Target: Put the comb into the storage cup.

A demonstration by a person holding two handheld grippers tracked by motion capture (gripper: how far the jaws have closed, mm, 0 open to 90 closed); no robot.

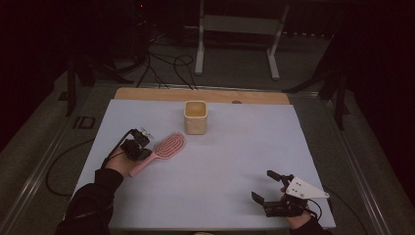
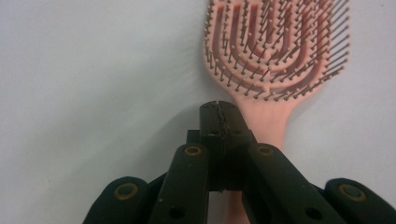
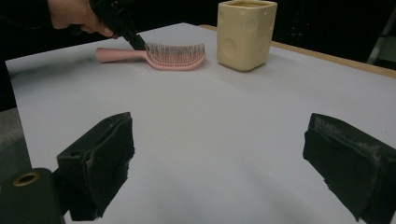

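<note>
Three views, itemised. High view: your left gripper (image 1: 143,152) sits at the left of the white surface (image 1: 220,166), its fingers down at the handle of the pink hairbrush (image 1: 164,149). Brush lies flat, bristles up, head pointing toward the cream cup (image 1: 195,117), which stands upright near the far edge, just beyond the brush head and apart from it. Your right gripper (image 1: 266,186) rests near the front right corner, well apart from both items, fingers spread wide with nothing between them.

Left gripper view: your fingers (image 2: 219,121) are pressed together, pad to pad, over the brush (image 2: 275,51) handle where it meets the head; whether any part of the handle is pinched between them you cannot tell from here.

Right gripper view: your two fingers (image 3: 100,158) stand far apart over bare surface. Beyond them, brush (image 3: 163,56) and cup (image 3: 245,32) side by side, the left gripper (image 3: 137,43) tip down on the brush neck.
</note>
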